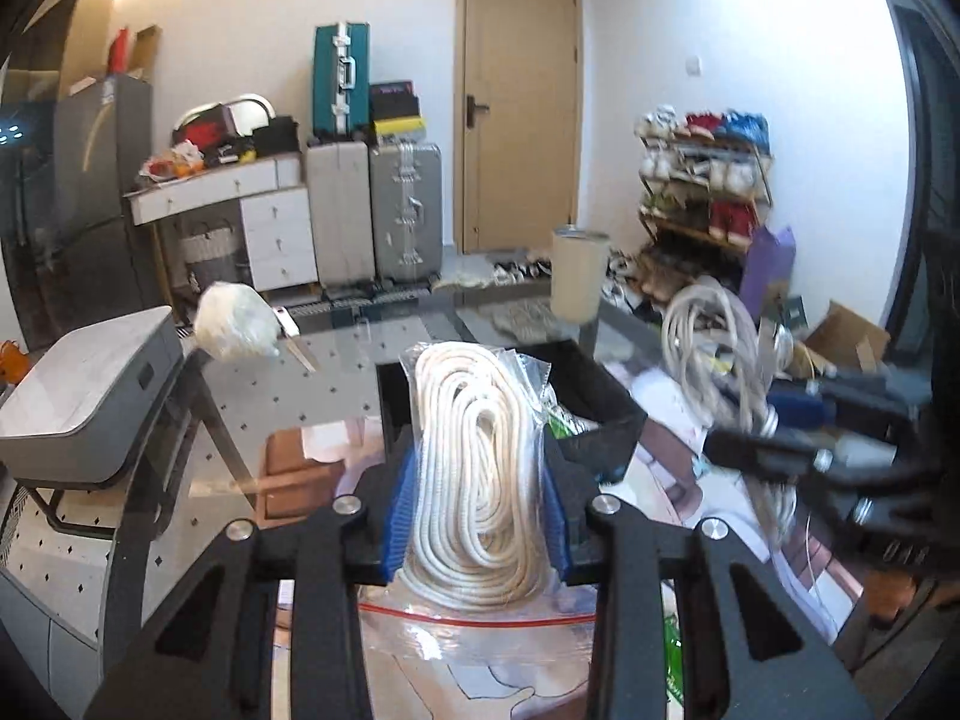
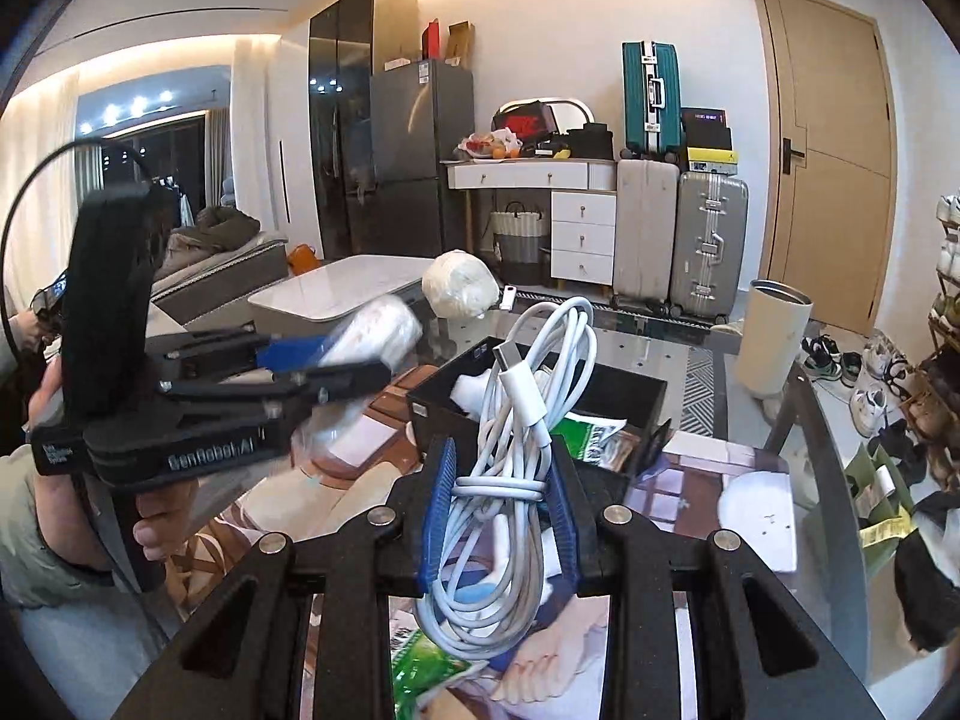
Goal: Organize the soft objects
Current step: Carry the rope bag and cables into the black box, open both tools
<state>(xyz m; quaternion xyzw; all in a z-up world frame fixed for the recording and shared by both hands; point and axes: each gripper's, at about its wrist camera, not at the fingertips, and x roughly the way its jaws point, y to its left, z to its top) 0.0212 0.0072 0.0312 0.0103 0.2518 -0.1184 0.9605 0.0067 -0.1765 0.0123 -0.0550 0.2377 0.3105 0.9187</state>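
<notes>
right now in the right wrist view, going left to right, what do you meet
left gripper holding bagged white rope → white plastic-wrapped bundle → coiled white usb cable in right gripper → cream cylinder container

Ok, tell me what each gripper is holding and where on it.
Left gripper: the bagged white rope coil, pinched across its lower half. Right gripper: the bundled white USB cable, pinched at its middle wrap.

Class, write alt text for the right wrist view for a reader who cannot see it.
The right gripper is shut on a bundled white charging cable, held above a black open box on a glass table. At left, the left gripper holds a bagged white rope.
</notes>
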